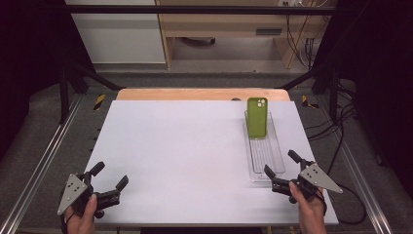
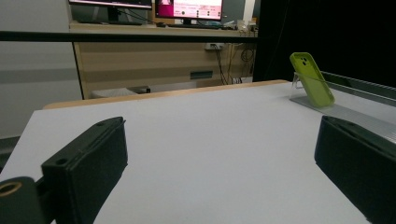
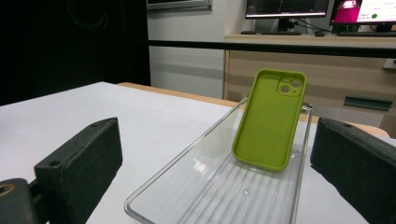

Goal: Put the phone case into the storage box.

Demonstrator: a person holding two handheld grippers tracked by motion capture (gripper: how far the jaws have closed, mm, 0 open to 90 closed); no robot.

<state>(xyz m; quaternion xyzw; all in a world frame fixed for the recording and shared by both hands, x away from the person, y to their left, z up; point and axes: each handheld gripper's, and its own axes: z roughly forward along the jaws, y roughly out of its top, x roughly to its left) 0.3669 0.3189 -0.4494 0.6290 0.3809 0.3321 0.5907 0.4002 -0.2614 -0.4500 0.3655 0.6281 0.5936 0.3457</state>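
Note:
A green phone case (image 1: 256, 117) leans upright against the far end of a clear plastic tray (image 1: 272, 163) on the right side of the white table. My right gripper (image 1: 281, 164) stands open at the tray's near end, jaws wide with nothing between them. In the right gripper view the case (image 3: 271, 119) rests inside the tray (image 3: 205, 191), its hollow side facing me. My left gripper (image 1: 110, 176) is open at the table's near left corner, far from the case (image 2: 312, 78), which appears at the far right in the left gripper view.
The white table top (image 1: 185, 146) lies on a wooden board (image 1: 195, 93). Metal rails (image 1: 44, 156) run along both sides. Cables (image 1: 341, 126) trail on the floor at the right. A cabinet and a wooden desk (image 1: 219, 24) stand beyond the table.

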